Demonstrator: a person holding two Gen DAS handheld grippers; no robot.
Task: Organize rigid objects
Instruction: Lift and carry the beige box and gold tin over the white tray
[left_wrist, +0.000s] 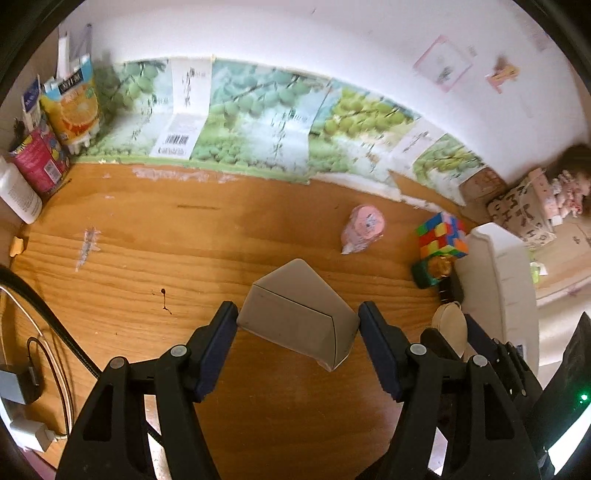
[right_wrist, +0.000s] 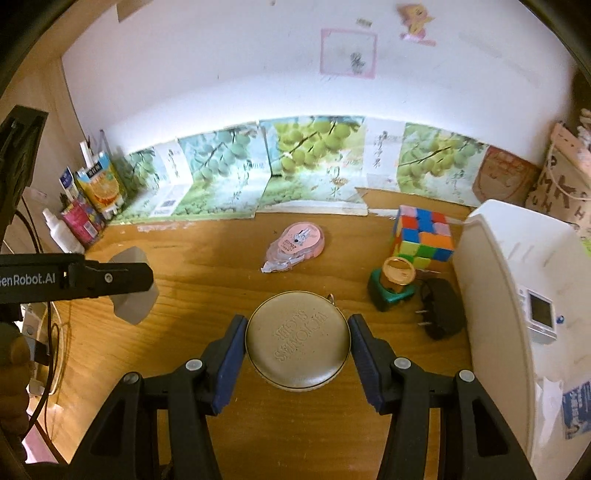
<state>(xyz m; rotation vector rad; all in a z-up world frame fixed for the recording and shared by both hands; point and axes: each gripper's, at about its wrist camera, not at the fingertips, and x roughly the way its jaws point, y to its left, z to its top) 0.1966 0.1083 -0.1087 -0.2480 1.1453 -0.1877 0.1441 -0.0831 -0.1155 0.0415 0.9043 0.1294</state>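
Note:
My left gripper (left_wrist: 297, 325) is shut on a grey angular box (left_wrist: 299, 314), held above the wooden desk (left_wrist: 147, 258); the same box (right_wrist: 135, 295) shows at the left of the right wrist view behind the left gripper's finger. My right gripper (right_wrist: 297, 339) is shut on a round beige embossed tin (right_wrist: 297, 338), lifted over the desk (right_wrist: 221, 266). The tin (left_wrist: 448, 328) peeks in at the right of the left wrist view. On the desk lie a pink correction-tape dispenser (right_wrist: 295, 243), a colour cube (right_wrist: 423, 236), a gold-capped green bottle (right_wrist: 393, 282) and a black plug adapter (right_wrist: 439, 308).
A white appliance (right_wrist: 517, 314) stands along the right edge. Juice cartons (left_wrist: 72, 105), a pink can (left_wrist: 38, 162) and a white bottle (left_wrist: 18, 195) crowd the back left corner. Cables and a charger (left_wrist: 22, 384) lie at the left. Fruit-print cardboard (left_wrist: 258, 118) lines the wall.

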